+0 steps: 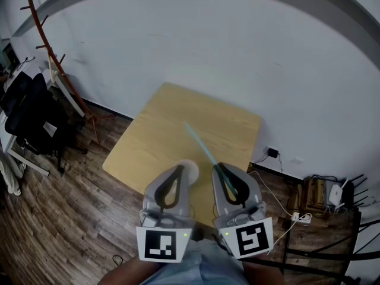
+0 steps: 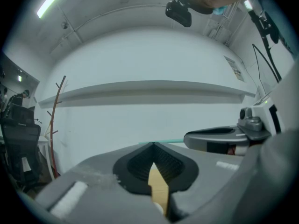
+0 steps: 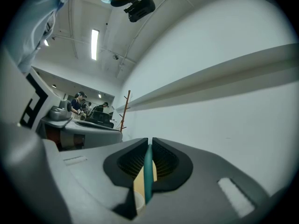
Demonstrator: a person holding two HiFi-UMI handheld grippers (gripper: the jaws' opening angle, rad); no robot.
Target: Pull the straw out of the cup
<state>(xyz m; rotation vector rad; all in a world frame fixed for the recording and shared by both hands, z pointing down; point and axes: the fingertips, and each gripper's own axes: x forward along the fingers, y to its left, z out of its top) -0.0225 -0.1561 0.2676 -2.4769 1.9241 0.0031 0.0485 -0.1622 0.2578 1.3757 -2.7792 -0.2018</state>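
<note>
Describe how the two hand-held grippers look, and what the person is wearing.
The left gripper and right gripper are pale grey moulded shells, each tapering to a claw lined with black ribbed pads. Each carries a white cube with black square markers, left cube and right cube, and a small green light. No cables show on them. The person wears a light blue top.

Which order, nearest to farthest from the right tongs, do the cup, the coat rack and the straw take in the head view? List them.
1. Straw: clamped in the right tongs, slanting away to the upper left.
2. Cup: close beside them, on their left.
3. Coat rack: far off at the picture's upper left.
</note>
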